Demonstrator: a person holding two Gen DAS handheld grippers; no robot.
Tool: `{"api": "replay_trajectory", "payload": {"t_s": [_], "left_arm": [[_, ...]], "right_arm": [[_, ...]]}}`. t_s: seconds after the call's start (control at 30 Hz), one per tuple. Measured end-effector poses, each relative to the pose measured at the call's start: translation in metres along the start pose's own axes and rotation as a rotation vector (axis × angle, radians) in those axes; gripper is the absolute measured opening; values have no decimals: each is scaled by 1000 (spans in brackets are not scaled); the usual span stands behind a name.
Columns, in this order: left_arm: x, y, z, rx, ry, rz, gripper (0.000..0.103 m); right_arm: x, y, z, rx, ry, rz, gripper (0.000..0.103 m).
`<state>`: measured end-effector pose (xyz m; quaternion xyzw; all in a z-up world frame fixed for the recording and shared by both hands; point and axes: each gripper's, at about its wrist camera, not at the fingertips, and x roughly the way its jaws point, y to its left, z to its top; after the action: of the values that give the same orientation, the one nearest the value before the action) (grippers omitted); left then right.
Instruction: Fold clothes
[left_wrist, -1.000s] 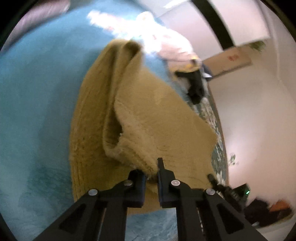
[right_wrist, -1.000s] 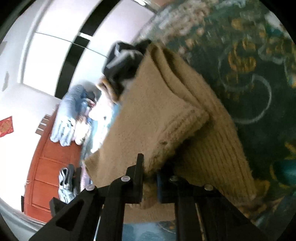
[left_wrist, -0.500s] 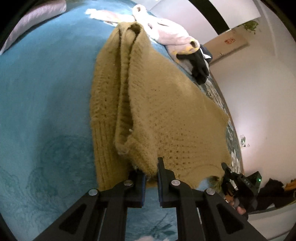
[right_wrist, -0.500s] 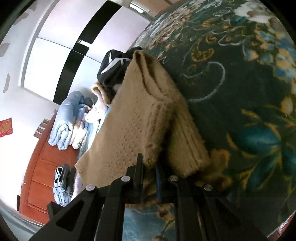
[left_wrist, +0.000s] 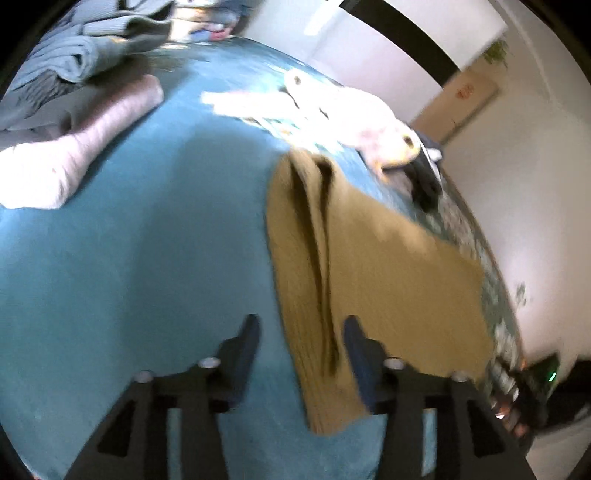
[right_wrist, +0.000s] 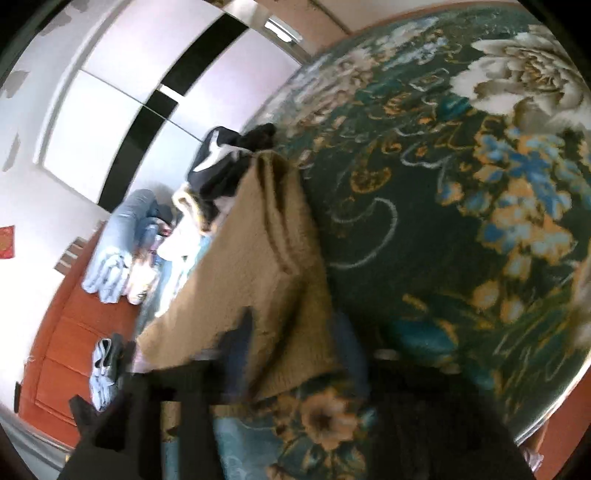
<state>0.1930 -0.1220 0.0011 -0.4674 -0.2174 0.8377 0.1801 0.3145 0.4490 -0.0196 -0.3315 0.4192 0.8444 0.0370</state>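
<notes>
A tan knit sweater (left_wrist: 373, 280) lies folded on the teal bed cover (left_wrist: 147, 258). My left gripper (left_wrist: 301, 343) hangs just over its near left edge with its jaws opening. The folded edge lies between the fingers, and the pads do not press on it. In the right wrist view the same sweater (right_wrist: 266, 258) stretches away over the floral bedspread (right_wrist: 461, 221). My right gripper (right_wrist: 291, 343) is blurred, its jaws opening, with the sweater's near corner loose between the fingers.
A rolled pink garment (left_wrist: 74, 147) and grey clothes (left_wrist: 74, 48) lie at the far left. A white and pink pile (left_wrist: 332, 107) and a black garment (left_wrist: 424, 181) lie beyond the sweater. Blue clothes (right_wrist: 118, 251) rest on a red-brown wooden cabinet (right_wrist: 62, 350).
Both grippers were shut on the sweater's near edge and have let go. The sweater has dropped flat onto the bed. The left gripper has shifted left, bringing more of the bed into view.
</notes>
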Motion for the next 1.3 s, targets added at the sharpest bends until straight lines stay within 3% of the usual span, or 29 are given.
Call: {"api": "replay_trajectory", "payload": {"t_s": [0.07, 0.13, 0.37, 0.43, 0.73, 0.93, 1.0, 1.03, 1.07, 1.13, 1.2, 1.3], "left_arm": [[2, 5, 17, -21, -27, -26, 73], [14, 3, 38, 6, -36, 5, 75], [62, 5, 90, -13, 46, 9, 79], [76, 5, 101, -30, 61, 12, 79], [119, 15, 121, -100, 136, -22, 79], [122, 16, 119, -116, 126, -96, 78], [124, 16, 117, -124, 134, -124, 77], [124, 14, 117, -114, 129, -114, 74], [124, 13, 116, -105, 124, -104, 66], [126, 13, 115, -109, 125, -95, 53], [127, 12, 114, -106, 130, -97, 32], [124, 6, 115, -74, 121, -97, 25]], "right_arm": [[9, 0, 4, -9, 29, 11, 63], [17, 1, 12, -15, 48, 20, 63], [49, 23, 69, -71, 83, 6, 65], [61, 28, 87, -75, 76, -11, 73], [123, 30, 145, -11, 134, -1, 74], [149, 20, 158, 45, 188, 26, 74], [152, 20, 159, 39, 201, 34, 69], [153, 20, 159, 36, 208, 38, 61], [155, 20, 159, 34, 215, 38, 56], [159, 20, 157, 23, 234, -3, 34], [159, 22, 155, -1, 235, -26, 30], [155, 29, 155, -22, 222, -25, 21]]}}
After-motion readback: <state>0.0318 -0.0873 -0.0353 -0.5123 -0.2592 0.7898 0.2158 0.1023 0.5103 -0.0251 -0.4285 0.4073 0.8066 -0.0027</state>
